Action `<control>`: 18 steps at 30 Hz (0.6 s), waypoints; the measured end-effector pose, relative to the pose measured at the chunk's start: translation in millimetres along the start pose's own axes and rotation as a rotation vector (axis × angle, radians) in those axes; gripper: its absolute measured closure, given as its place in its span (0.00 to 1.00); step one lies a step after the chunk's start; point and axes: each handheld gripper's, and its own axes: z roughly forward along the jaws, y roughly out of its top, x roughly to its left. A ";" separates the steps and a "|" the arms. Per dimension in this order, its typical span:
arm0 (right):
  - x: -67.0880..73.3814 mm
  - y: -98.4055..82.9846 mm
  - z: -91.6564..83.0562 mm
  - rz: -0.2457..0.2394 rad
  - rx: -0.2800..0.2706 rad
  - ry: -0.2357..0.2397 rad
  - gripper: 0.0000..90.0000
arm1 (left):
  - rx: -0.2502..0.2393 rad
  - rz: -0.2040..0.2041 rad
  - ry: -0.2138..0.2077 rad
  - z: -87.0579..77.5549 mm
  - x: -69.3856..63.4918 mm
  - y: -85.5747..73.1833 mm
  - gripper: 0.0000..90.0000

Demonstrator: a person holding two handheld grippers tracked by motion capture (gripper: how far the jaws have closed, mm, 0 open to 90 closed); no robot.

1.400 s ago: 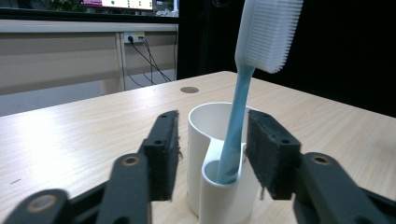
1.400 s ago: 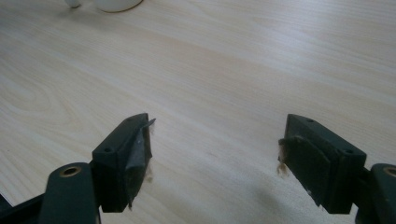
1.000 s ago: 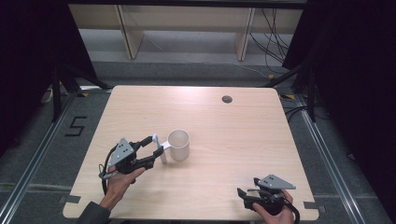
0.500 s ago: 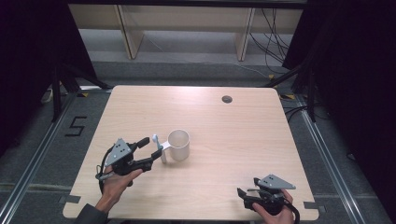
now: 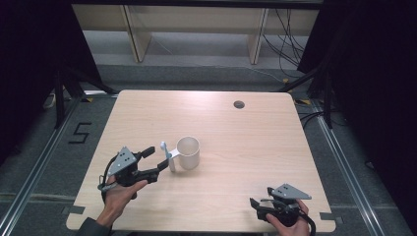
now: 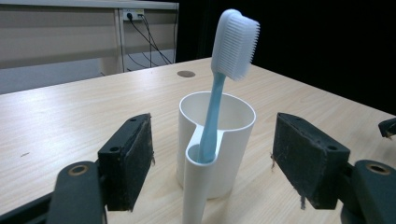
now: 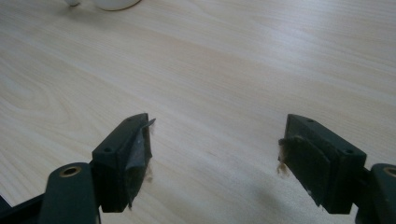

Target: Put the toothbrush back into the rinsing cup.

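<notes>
A: Since one second ago, the left gripper (image 5: 160, 161) has pulled back a little toward the person, and its jaws have just been opening. Before, they were close around the side tube of the cup; now they stand apart from it.

B: Is something between the jaws?

A: In the left gripper view the white cup (image 6: 216, 140) and its narrow side tube are in the gap between the two black pads (image 6: 130, 158), but the pads do not touch them. There is free space on both sides, so the jaws are spread and hold nothing.

B: And the toothbrush?

A: The toothbrush (image 6: 224, 79) stands in the side tube, head up, with a light blue handle and a white head, leaning slightly. In the high view the cup (image 5: 188, 152) is on the wooden table (image 5: 236, 137), left of the middle, and the tube with the brush (image 5: 167, 151) is on the side that faces the left gripper.

B: What about the other hand?

A: The right gripper (image 5: 256, 204) rests near the front right corner of the table, well apart from the cup. In the right gripper view its jaws are wide apart, with bare wood (image 7: 219, 70) between them.
</notes>
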 end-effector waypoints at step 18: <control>0.7 0.3 -0.8 0.004 0.000 -0.005 0.27 | 0.016 -0.002 -0.025 -13.9 -2.5 -1.1 0.25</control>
